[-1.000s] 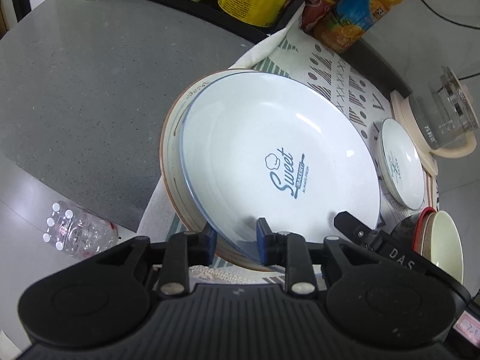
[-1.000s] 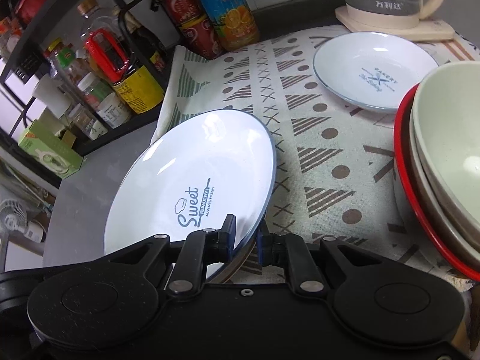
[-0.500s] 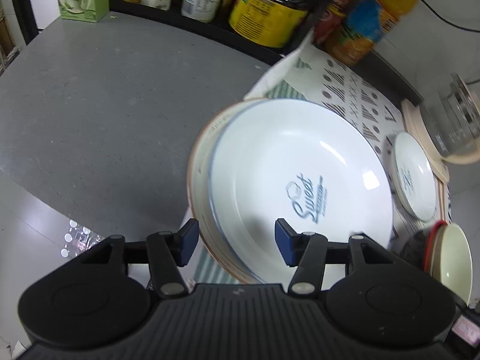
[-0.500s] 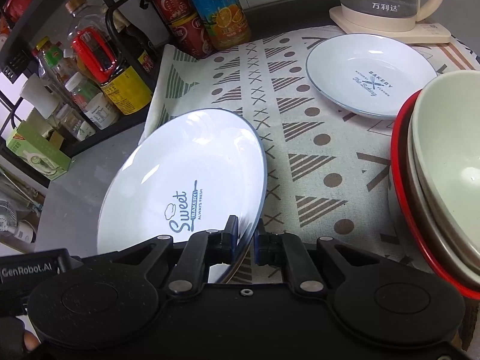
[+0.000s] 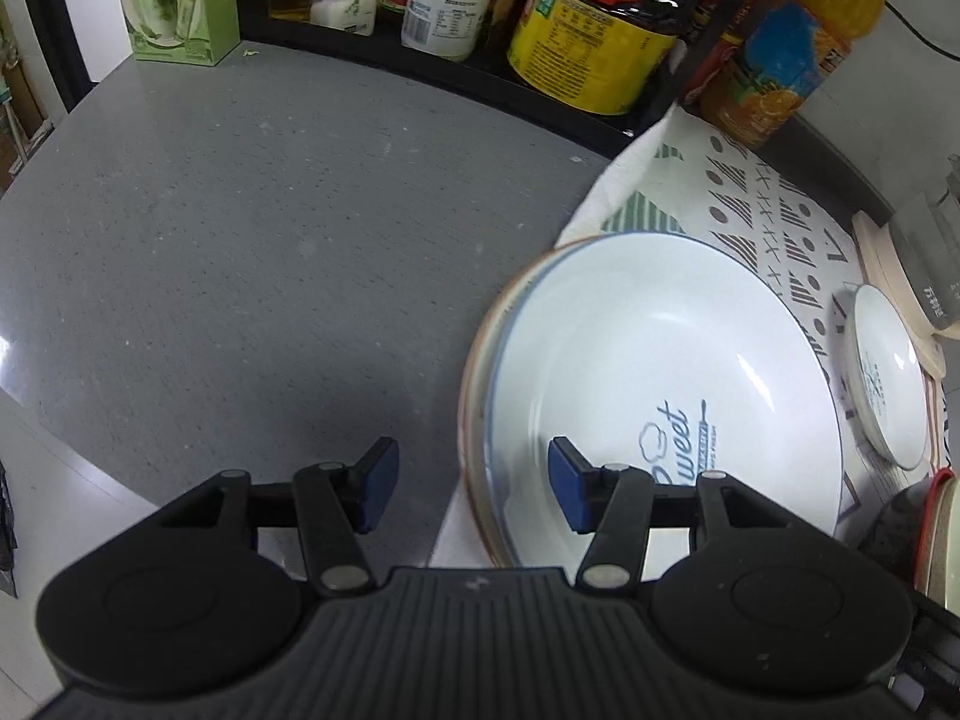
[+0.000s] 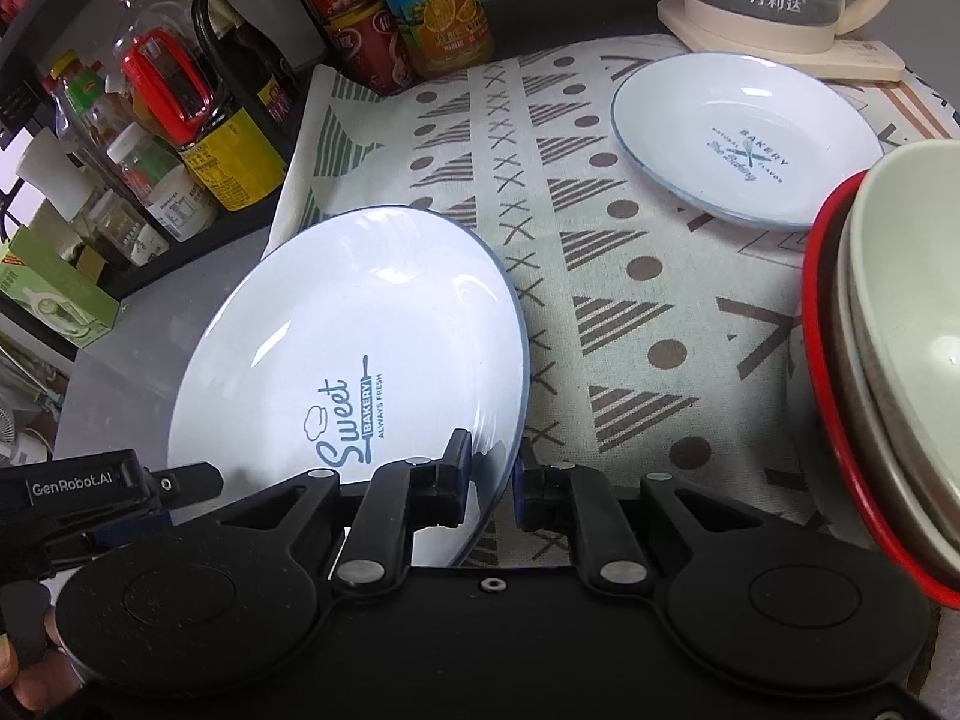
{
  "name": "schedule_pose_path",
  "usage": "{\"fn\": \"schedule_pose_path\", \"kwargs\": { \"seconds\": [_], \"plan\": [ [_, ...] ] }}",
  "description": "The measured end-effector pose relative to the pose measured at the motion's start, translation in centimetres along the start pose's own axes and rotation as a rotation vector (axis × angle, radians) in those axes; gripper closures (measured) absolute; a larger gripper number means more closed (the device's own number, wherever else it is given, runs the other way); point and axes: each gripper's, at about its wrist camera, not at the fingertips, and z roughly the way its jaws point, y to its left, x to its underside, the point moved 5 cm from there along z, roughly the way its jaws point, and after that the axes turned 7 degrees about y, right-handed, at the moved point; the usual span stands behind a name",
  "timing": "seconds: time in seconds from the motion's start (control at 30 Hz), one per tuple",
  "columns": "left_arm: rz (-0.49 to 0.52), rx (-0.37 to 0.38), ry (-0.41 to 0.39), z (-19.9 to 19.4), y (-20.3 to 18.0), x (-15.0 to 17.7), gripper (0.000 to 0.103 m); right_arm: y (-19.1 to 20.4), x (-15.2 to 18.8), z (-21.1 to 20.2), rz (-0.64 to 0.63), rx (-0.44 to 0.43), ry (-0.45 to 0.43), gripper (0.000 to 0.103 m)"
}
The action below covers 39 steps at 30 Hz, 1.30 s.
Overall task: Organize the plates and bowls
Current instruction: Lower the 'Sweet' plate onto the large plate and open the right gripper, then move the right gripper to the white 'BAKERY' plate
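Left tongs point(image 5: 474, 489) have let go of the plate point(image 5: 660, 372), now over grey countertop point(image 5: 240, 252)

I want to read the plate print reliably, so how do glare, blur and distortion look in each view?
Left wrist view: fisheye bends the counter edge; the Sweet plate is soft, with small highlights and its print partly hidden. Right wrist view: sharper, the print reads cleanly on the Sweet plate, with soft glare streaks above it; the bowl stack is stretched at the edge.
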Motion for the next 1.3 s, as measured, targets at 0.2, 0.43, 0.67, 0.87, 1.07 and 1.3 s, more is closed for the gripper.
{"fn": "schedule_pose_path", "kwargs": {
  "seconds": [0.2, 0.43, 0.67, 0.87, 1.07, 1.3],
  "plan": [
    [0.015, 0.05, -0.001, 0.2, 0.8, -0.8, 0.066, 0.0, 0.1, 0.4, 0.002, 0.0, 0.003, 0.088],
    [0.068, 0.037, 0.034, 0.2, 0.4, -1.6, 0.067, -0.1, 0.0, 0.8, -0.031, -0.012, 0.015, 0.085],
    [0.154, 0.094, 0.046, -1.4, -1.1, -3.1, 0.037, 0.3, -1.7, -1.4, -0.033, -0.034, -0.029, 0.058],
    [0.231, 0.103, 0.033, -2.2, -3.1, -5.4, 0.019, 0.6, -3.9, -3.5, -0.031, -0.021, -0.11, 0.028],
    [0.329, 0.107, 0.035, -2.0, -5.5, -7.0, 0.018, 0.7, -5.5, -5.0, 0.003, -0.002, -0.174, 0.004],
    [0.411, 0.165, 0.033, -2.3, -8.6, -7.8, 0.003, -0.3, -6.3, -6.2, 0.072, 0.019, -0.205, 0.0]
  ]
}}
